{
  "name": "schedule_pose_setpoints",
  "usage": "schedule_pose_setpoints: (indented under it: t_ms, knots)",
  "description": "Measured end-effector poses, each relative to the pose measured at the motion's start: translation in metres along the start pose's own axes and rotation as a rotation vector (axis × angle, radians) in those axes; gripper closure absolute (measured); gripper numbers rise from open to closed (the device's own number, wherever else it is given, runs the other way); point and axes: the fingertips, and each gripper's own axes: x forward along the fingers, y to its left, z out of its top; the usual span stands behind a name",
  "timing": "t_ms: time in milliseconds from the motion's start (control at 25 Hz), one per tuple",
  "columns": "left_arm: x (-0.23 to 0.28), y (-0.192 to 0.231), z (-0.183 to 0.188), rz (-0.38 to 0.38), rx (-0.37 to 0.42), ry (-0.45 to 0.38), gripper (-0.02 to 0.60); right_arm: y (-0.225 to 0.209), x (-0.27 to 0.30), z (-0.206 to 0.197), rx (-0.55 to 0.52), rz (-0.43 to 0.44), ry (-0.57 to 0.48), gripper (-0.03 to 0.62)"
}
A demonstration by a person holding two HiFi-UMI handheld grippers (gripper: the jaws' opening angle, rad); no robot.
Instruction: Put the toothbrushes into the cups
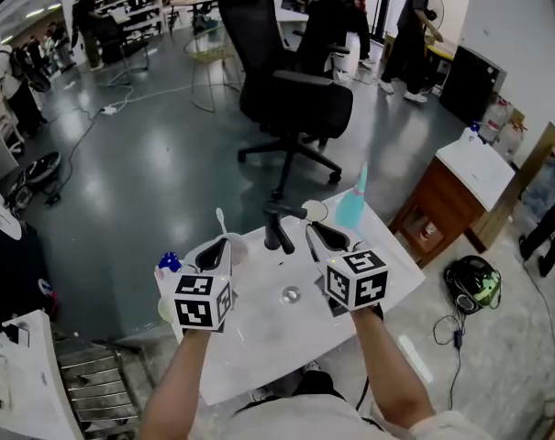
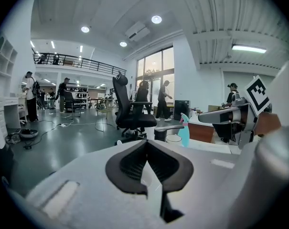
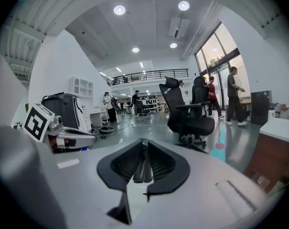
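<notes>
Left tool (image 2: 146, 144): tips pressed together, nothing pinched that I can see. Right tool (image 3: 144, 143): tips also together. A dark narrow shape sits in the slot behind them and I cannot tell what it is.

Both tools hang over the middle of the white worktop (image 1: 259, 337), left and right of the drain (image 1: 291, 293).

- White toothbrush (image 1: 220, 220) stands upright just past my left tool's tip, at a pale cup (image 1: 235, 247). It seems to stand in the cup, but I am not certain.
- Black faucet (image 1: 277, 229) rises between the two tools at centre frame. It is the main obstacle to any sideways pass.
- Clear cup (image 1: 314, 211) sits behind my right tool, near the far edge.
- Teal spray bottle (image 1: 352, 204) stands tall just right of the clear cup, at the worktop's upper right corner.
- Small blue object (image 1: 170, 262) sits at the left edge; I cannot tell what it is.

Edges: the far edge runs close behind the faucet and the clear cup, so there is little margin there. The near half of the worktop, towards my arms, is bare.

Beyond, in the upper frame: grey floor, then a black office chair (image 1: 291, 90), well apart. A wooden cabinet (image 1: 456, 195) stands at the right with a gap of floor between it and the worktop. A metal rack (image 1: 89, 379) sits at lower left.
</notes>
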Motion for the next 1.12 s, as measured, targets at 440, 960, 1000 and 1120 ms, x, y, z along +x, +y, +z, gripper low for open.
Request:
schedule_pose_setpoints:
  t_ms: [440, 960, 1000, 1120]
  knots:
    - [0.014, -0.039, -0.005, -0.101, 0.025, 0.010, 0.577, -0.022, -0.031, -0.018, 0.020, -0.083, 0.027, 0.528]
    - [0.045, -0.101, -0.004, -0.126, 0.047, 0.024, 0.577, -0.091, -0.063, -0.034, 0.047, -0.114, 0.044, 0.463]
    - [0.048, -0.107, -0.003, -0.126, 0.048, 0.025, 0.577, -0.098, -0.066, -0.036, 0.048, -0.114, 0.049, 0.456]
    - [0.058, -0.125, 0.000, -0.129, 0.047, 0.027, 0.577, -0.117, -0.074, -0.040, 0.049, -0.113, 0.065, 0.449]
